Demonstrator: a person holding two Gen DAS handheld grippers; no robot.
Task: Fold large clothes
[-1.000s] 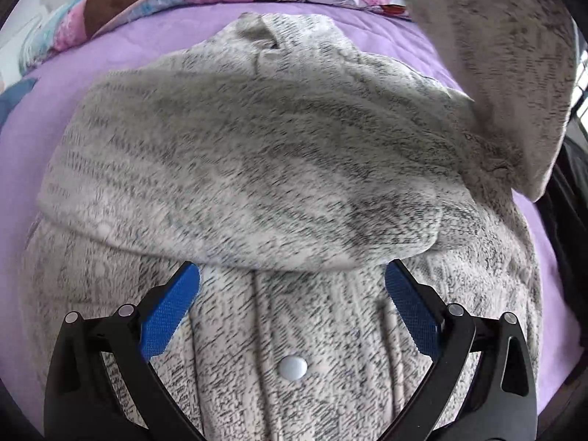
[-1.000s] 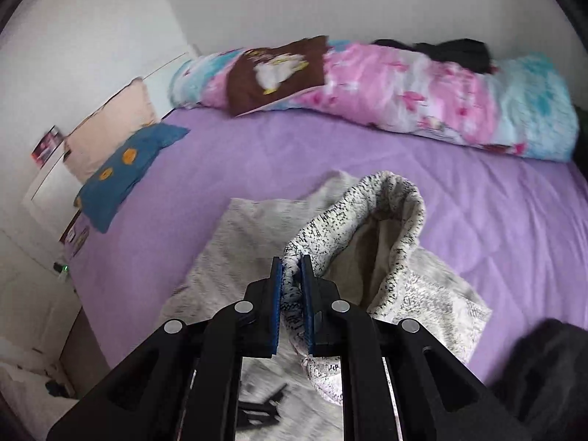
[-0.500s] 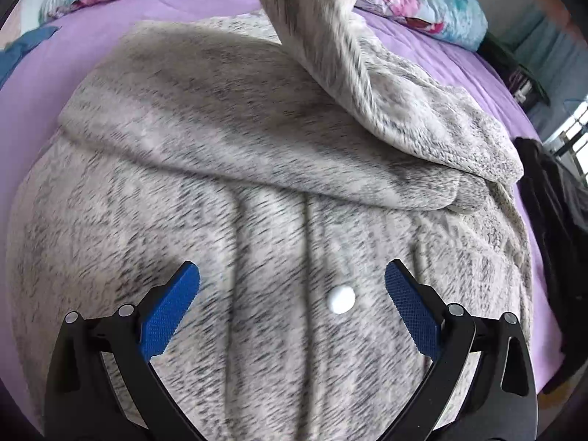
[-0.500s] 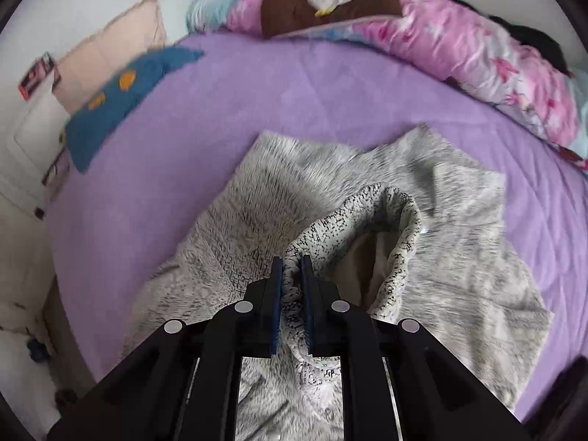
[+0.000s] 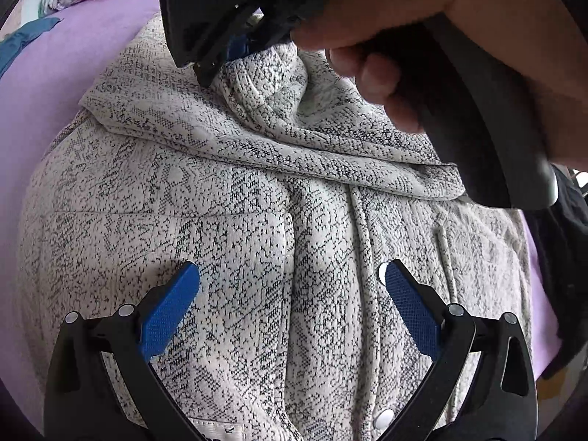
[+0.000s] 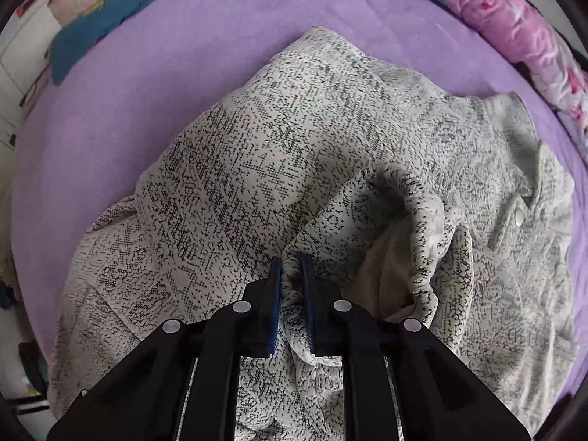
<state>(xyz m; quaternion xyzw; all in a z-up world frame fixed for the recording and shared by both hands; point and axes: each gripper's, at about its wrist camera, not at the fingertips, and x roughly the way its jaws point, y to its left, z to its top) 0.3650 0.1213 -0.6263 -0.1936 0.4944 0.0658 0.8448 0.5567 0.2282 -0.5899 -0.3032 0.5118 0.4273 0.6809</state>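
A grey-and-white speckled jacket (image 5: 257, 202) lies spread on the purple bed, front up, with white snap buttons (image 5: 382, 417). My left gripper (image 5: 290, 275) hangs open just above the jacket front, nothing between its blue pads. My right gripper (image 6: 292, 261) points steeply down and pinches the cuff end of the sleeve (image 6: 404, 220). Its jaws are opening slightly with the fabric still between them. In the left wrist view the sleeve (image 5: 294, 110) lies folded across the chest. The right gripper (image 5: 220, 58) and the hand (image 5: 404, 18) holding it fill the top.
The purple sheet (image 6: 183, 55) surrounds the jacket (image 6: 275, 147). A pink floral quilt (image 6: 514, 25) lies along the far edge and a blue cushion (image 6: 110, 18) at the far left. Dark clothing (image 5: 562, 257) sits at the bed's right edge.
My right gripper has come down with the sleeve and laid it across the jacket's chest; its hand now fills the top of the left wrist view. My left gripper has drifted sideways over the front.
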